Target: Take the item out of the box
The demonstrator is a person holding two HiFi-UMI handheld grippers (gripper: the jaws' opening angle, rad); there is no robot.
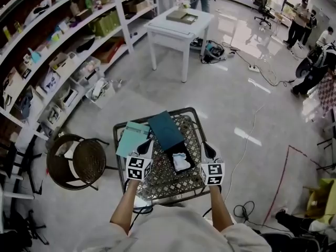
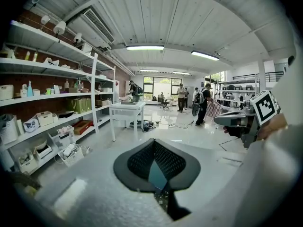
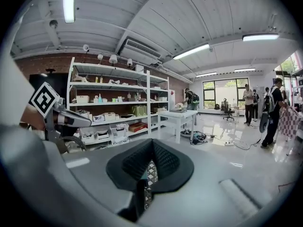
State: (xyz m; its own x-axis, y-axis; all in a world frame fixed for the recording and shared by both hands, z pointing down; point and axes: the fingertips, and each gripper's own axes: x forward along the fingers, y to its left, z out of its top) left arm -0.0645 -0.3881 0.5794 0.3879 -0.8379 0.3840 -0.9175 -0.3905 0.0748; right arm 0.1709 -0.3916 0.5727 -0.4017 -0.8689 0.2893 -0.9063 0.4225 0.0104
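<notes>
On the metal lattice table (image 1: 181, 185) a dark teal box (image 1: 165, 131) lies aslant. A white crumpled item (image 1: 181, 161) rests in the black tray at its near end. A light teal lid (image 1: 132, 138) lies flat beside the box on the left. My left gripper (image 1: 143, 147) hovers at the lid's near edge, left of the white item, its jaws together and empty. My right gripper (image 1: 208, 150) hangs to the right of the item, shut and holding nothing. In the left gripper view the left gripper (image 2: 154, 142) looks shut, with teal showing below. In the right gripper view the right gripper (image 3: 151, 142) is shut over the lattice.
A round wicker stool (image 1: 76, 163) stands left of the table. Shelving (image 1: 58, 62) with boxes runs along the left wall. A white table (image 1: 181, 22) stands farther off. Cables (image 1: 247, 211) trail on the floor at the right, and people (image 1: 302, 17) stand at the far right.
</notes>
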